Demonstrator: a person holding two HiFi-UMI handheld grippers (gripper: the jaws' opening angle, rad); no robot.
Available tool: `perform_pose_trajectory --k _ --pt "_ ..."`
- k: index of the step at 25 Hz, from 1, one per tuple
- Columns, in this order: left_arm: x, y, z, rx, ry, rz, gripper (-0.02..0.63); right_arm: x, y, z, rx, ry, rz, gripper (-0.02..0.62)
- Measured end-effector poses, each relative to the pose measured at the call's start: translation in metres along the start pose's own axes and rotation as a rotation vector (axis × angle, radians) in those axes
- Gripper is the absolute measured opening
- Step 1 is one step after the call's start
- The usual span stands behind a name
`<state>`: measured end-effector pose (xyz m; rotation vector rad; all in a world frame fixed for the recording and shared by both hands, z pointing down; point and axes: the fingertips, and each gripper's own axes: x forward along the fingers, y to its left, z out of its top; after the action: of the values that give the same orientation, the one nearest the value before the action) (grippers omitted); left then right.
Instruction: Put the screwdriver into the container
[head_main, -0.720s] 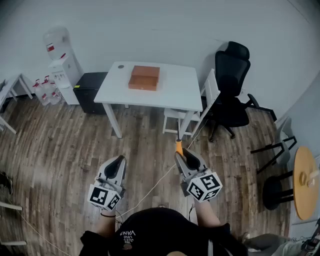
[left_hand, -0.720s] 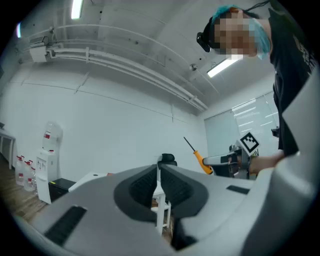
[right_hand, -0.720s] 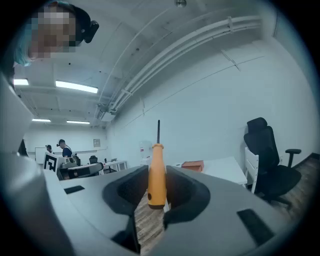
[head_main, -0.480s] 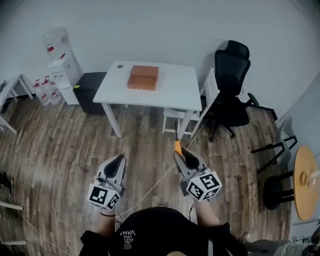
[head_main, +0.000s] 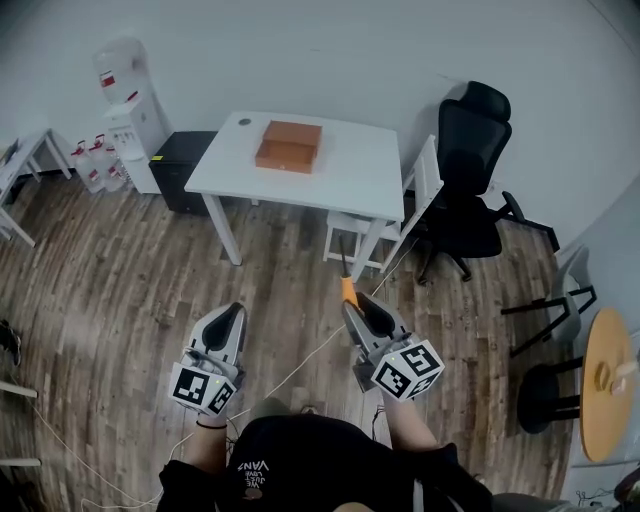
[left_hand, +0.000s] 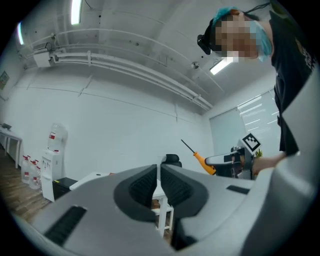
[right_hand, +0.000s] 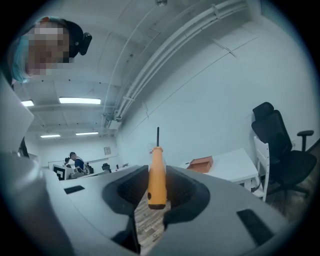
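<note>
Out of the right gripper's (head_main: 358, 306) jaws, which are shut on its orange handle, the screwdriver (head_main: 346, 286) points its black shaft forward and up. The right gripper view shows the handle (right_hand: 156, 176) clamped between both jaws, shaft tip up. The container, a brown box (head_main: 288, 147), lies on the white table (head_main: 340, 185) well ahead of both grippers; it also shows small in the right gripper view (right_hand: 201, 164). My left gripper (head_main: 233, 314) hangs level with the right one over the wood floor, jaws together with nothing between them (left_hand: 159, 174). From the left gripper view, the screwdriver (left_hand: 202, 161) shows off to the right.
A black office chair (head_main: 466, 180) and a white chair (head_main: 405, 210) stand at the table's right. A water dispenser (head_main: 122, 100) and a black cabinet (head_main: 180, 168) are at its left. A round wooden table (head_main: 600, 385) and a stool (head_main: 545, 385) stand far right. A cable (head_main: 300, 372) trails on the floor.
The view has shifted a little, with the table now slightly larger and more to the right. Both grippers keep their pose, and the screwdriver stays clamped in the right one.
</note>
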<state>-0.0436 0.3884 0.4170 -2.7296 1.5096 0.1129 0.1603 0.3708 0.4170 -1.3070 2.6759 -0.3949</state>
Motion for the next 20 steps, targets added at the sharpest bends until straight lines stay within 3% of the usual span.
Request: perform_pose_trajectory --k 9,20 --pt "0.016 0.013 -0.020 -0.034 0.034 0.039 0.031 0.016 -0.020 0.003 0.016 -0.006 0.018 0.117" --pt "0.080 0.091 -0.016 -0.040 0.019 -0.010 0.031 0.100 -0.046 0.021 -0.007 -0.015 -0.030 0.117"
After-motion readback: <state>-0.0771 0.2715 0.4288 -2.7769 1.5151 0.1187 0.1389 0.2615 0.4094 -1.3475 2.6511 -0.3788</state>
